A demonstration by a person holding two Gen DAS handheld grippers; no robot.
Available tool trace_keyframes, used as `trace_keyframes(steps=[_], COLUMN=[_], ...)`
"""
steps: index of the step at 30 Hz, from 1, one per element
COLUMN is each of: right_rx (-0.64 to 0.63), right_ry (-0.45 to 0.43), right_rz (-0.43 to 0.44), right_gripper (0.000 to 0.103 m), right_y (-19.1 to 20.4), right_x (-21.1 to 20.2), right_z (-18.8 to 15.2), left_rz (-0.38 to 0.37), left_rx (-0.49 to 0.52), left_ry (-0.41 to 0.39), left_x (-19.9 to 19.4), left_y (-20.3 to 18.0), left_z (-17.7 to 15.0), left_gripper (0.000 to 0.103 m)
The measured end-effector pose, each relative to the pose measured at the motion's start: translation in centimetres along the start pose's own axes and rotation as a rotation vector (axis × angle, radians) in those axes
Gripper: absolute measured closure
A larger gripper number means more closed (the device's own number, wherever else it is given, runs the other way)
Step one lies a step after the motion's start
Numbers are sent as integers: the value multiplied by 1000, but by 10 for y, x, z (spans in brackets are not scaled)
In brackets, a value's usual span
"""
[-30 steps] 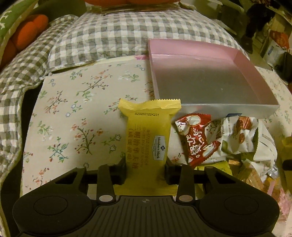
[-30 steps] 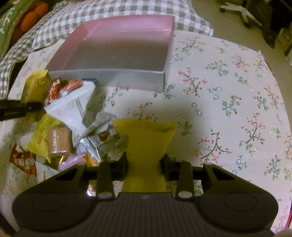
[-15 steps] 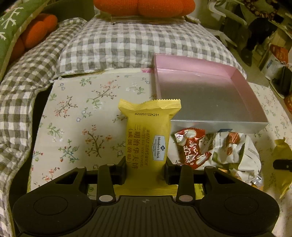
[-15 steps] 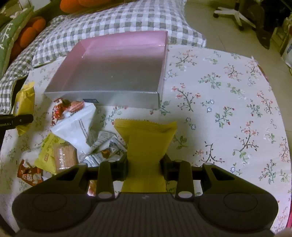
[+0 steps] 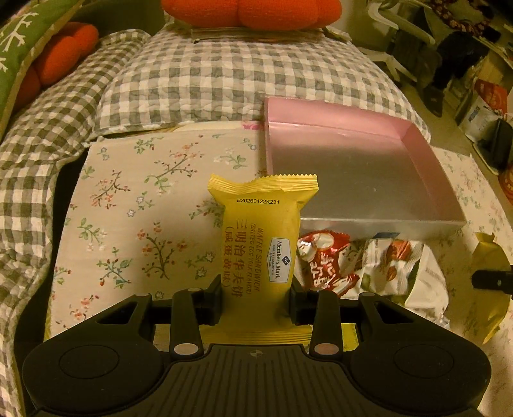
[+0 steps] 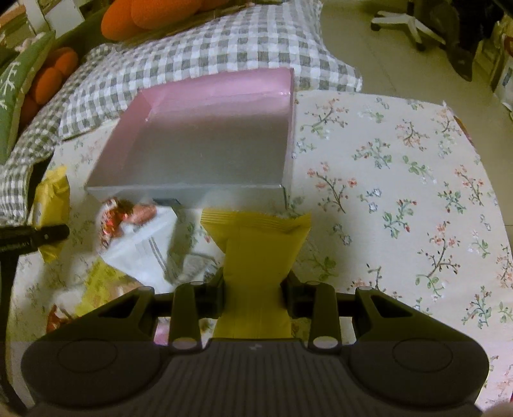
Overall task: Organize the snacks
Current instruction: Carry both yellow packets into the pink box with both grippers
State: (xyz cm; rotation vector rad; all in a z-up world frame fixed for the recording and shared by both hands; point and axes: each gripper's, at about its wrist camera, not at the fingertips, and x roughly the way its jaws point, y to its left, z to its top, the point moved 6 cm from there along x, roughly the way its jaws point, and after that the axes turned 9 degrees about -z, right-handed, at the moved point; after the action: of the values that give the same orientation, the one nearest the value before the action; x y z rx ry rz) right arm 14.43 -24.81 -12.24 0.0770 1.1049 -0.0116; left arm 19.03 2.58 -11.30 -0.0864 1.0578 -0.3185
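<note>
My left gripper (image 5: 256, 296) is shut on a yellow waffle sandwich pack (image 5: 261, 237), held above the floral tablecloth, left of the pink open box (image 5: 346, 166). The right gripper (image 6: 255, 293) is shut on a second yellow pack (image 6: 256, 256), plain side up, just in front of the pink box (image 6: 208, 141). A pile of loose snacks (image 5: 368, 266) lies before the box's near wall; the right wrist view shows this snack pile (image 6: 128, 237) at its left. The other yellow pack (image 6: 53, 205) and the left gripper's finger (image 6: 32, 235) appear at the left edge of the right wrist view.
Checked grey quilts (image 5: 208, 77) and orange cushions (image 5: 250, 12) lie behind the table. The floral tablecloth (image 6: 400, 192) stretches to the right of the box. A chair base (image 6: 404, 22) and boxes (image 5: 484, 102) stand on the floor beyond.
Both grippers have risen with their yellow packs still held. The box and snack pile look smaller and farther below, and more of the quilt and cushions shows.
</note>
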Motion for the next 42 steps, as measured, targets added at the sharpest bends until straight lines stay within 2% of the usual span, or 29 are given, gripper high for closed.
trace_keyframes(steps=[9,15,22,27,35,42], right_rx=[-25,-6,72,121,106,81], right_ry=[-84,-129,-180,-201,-225,-208], right_rz=[-13,-25,-29,-24,-15,-16], right_gripper=[71,71,71,71,71,71], right_y=[17,22,22,19,27,31], right_x=[-7,4,20,40,60,76], right_z=[46,72,98,105,111,104], left_rz=[-26,-39,-41,-24,-25,-22], left_rx=[17,30,41,46,84,99], left_ry=[-74,-92,-84,-74,-72,-54], left_x=[-11,5,38,60,82,96], left_y=[-16,-35,-50,-47,-50,-54], left_z=[53,74,83,86,85,78], left_gripper=[68,68,67,67,67,67])
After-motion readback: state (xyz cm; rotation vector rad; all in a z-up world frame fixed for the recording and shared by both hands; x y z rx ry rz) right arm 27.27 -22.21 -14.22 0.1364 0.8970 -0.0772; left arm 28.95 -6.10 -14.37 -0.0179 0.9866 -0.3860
